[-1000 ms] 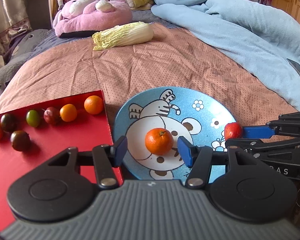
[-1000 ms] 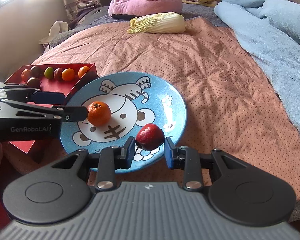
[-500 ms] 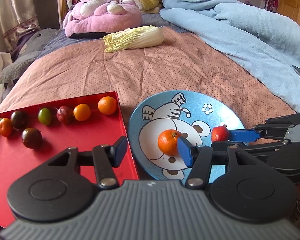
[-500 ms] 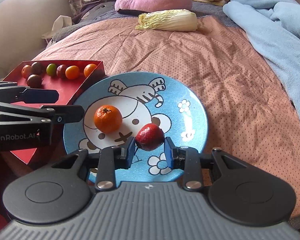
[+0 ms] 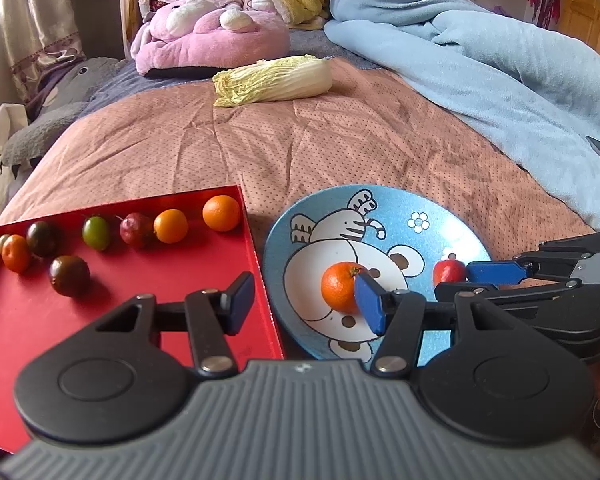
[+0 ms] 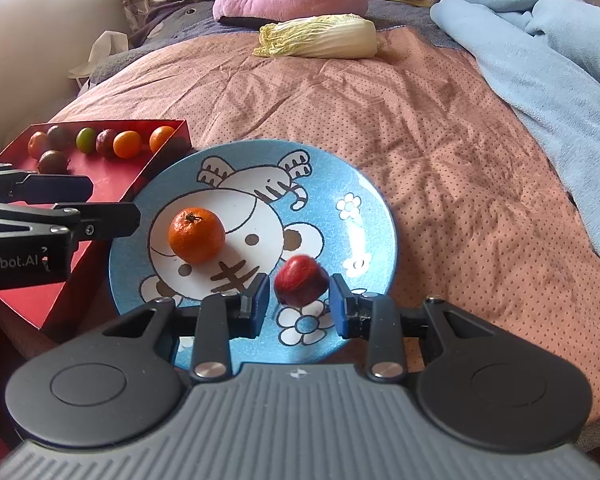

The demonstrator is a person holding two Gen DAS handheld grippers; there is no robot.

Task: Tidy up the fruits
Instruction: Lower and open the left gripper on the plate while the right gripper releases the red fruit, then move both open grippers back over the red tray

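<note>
sitting loose between spread jaws

lying on the blue cartoon plate (image 6: 364, 200), the red fruit (image 6: 301, 286) is sitting between the released right gripper (image 6: 299, 306), gaps showing on both sides. the mandarin (image 6: 196, 234) is resting at the plate's centre. the left gripper (image 5: 304, 300) is hanging wide open over the plate's left rim, beside the red tray (image 5: 16, 320) holding small fruits.

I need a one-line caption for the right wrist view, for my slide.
Open right gripper around a red fruit on the blue cartoon plate, beside a tangerine.
</note>
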